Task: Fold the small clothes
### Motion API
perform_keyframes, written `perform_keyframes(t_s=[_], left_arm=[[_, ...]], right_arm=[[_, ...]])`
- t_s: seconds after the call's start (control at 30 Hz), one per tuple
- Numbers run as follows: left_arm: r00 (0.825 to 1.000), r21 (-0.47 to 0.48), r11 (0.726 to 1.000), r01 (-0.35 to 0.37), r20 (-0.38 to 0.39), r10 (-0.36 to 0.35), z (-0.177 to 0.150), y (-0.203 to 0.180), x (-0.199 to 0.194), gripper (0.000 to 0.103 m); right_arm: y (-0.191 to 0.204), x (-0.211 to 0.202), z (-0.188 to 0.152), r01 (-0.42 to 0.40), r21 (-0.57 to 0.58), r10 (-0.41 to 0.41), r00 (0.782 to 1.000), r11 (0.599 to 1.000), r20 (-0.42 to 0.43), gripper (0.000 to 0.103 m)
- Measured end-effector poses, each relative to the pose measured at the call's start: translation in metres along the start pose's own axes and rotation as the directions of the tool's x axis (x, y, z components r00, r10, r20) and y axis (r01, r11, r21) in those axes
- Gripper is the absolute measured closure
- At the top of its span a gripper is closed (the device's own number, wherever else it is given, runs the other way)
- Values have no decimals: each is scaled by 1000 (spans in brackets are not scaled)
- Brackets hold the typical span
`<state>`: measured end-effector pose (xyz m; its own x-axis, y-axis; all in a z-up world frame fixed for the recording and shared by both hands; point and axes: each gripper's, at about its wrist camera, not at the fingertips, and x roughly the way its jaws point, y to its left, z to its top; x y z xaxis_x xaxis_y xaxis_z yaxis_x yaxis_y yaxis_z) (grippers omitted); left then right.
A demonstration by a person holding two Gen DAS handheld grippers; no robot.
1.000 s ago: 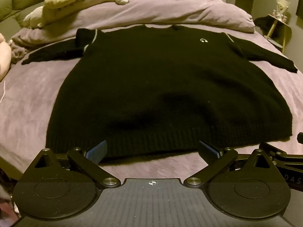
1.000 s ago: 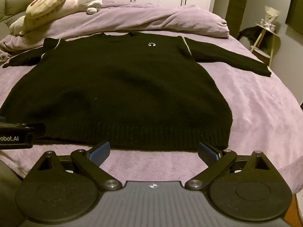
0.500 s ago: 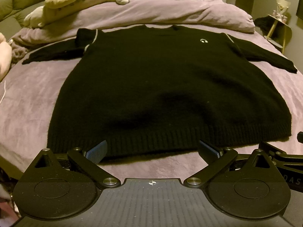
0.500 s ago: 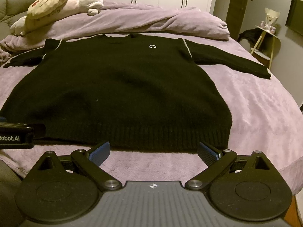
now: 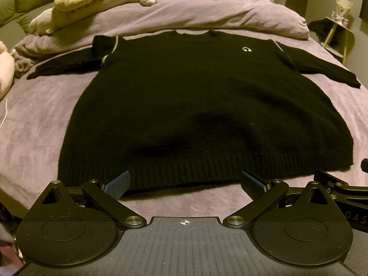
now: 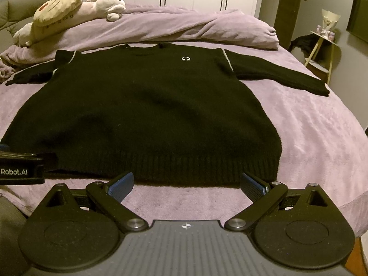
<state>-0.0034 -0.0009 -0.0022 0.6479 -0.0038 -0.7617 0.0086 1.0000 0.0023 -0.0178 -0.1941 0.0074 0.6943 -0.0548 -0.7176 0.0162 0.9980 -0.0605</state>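
Note:
A black knit sweater (image 5: 202, 105) (image 6: 147, 110) lies flat on the purple bed, face up, both sleeves spread out to the sides and a small white logo on its chest. Its ribbed hem faces me. My left gripper (image 5: 184, 184) hovers open just short of the hem, left of centre, nothing between its blue pads. My right gripper (image 6: 186, 184) is open too, in front of the hem's right half and holding nothing. Each gripper's body shows at the edge of the other's view.
A rolled purple duvet (image 6: 184, 30) and plush toys (image 6: 66, 11) lie beyond the collar. The purple bedspread (image 6: 310, 142) has bare room to the right of the sweater, and its edge drops off there. A small side table (image 6: 322, 46) stands at the far right.
Both views have crept slightly toward the right and nearer the hem. The sweater has not moved and both grippers stay open.

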Motion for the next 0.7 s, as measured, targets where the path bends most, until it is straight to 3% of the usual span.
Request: perform_keyframes(t_s=[0.7], left_arm=[[1000,-5,1000,8,-17,-8,2,0,0,0]], right_arm=[[-3,-1,0,-5,12,5,1000,1000,12,4]])
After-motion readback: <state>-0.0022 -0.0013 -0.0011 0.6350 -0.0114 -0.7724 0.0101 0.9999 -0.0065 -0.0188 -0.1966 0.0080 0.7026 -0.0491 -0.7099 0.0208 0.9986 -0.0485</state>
